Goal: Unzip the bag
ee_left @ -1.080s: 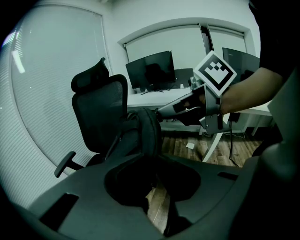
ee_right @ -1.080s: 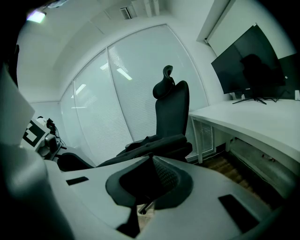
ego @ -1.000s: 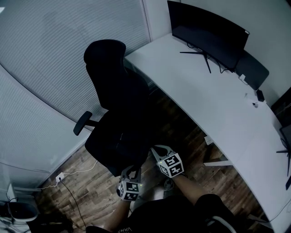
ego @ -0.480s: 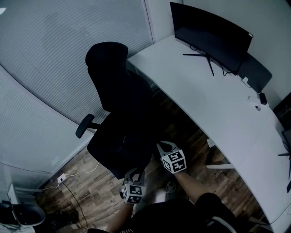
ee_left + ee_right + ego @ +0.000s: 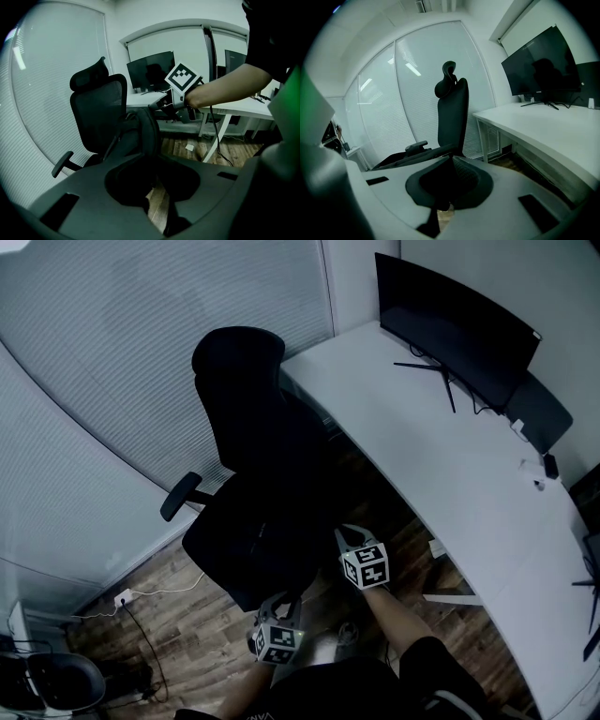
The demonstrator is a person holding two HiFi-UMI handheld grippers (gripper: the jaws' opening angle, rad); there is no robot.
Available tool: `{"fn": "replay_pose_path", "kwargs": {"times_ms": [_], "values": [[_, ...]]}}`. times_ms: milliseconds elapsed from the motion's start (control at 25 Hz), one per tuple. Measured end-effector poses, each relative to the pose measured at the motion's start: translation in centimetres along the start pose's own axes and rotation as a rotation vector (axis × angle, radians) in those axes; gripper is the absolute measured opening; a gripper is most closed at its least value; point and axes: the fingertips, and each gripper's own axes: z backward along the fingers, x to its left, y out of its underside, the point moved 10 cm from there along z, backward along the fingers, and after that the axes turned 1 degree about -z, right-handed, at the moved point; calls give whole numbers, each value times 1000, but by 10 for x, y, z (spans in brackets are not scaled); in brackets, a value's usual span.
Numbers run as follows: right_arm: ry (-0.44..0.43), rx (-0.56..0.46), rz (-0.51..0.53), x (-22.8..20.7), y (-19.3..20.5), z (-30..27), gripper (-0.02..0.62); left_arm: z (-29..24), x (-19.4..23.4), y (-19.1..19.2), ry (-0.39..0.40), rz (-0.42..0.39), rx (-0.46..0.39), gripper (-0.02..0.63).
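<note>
A black backpack [image 5: 143, 133] stands upright on the seat of a black office chair [image 5: 248, 456]; in the head view I cannot tell it apart from the dark seat. My left gripper [image 5: 281, 604] hovers at the seat's front edge. Its jaws stand a little apart, with wood floor showing in the gap and nothing between them. My right gripper [image 5: 348, 536] is at the seat's right side. In the left gripper view its fingertips [image 5: 157, 106] sit close to the backpack's top. In its own view the right gripper's [image 5: 449, 161] dark jaws meet in a point.
A long white desk [image 5: 450, 465] runs to the right of the chair, carrying a dark monitor [image 5: 455, 324]. Closed window blinds [image 5: 112, 381] lie behind the chair. A white cable [image 5: 159, 594] trails on the wood floor at the left, near a bin [image 5: 52, 681].
The head view has panned, so chair and desk sit further right in the frame. Both grippers keep about the same place at the seat's front; the right one has edged up slightly.
</note>
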Motion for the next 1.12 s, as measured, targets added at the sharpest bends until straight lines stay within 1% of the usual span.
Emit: {"fn": "replay_pose_path", "kwargs": {"times_ms": [280,680,1120], "values": [[14,21,-6,-18,-11,-22,49,-2,4,-5,0,16,11,86],[20,69,17,-38,-23,-56,49,-9,8,-11,7,50,16,86],[14,108,44,-59,-30,-88,49,-18,5,-18,-4,49,13,84]]}}
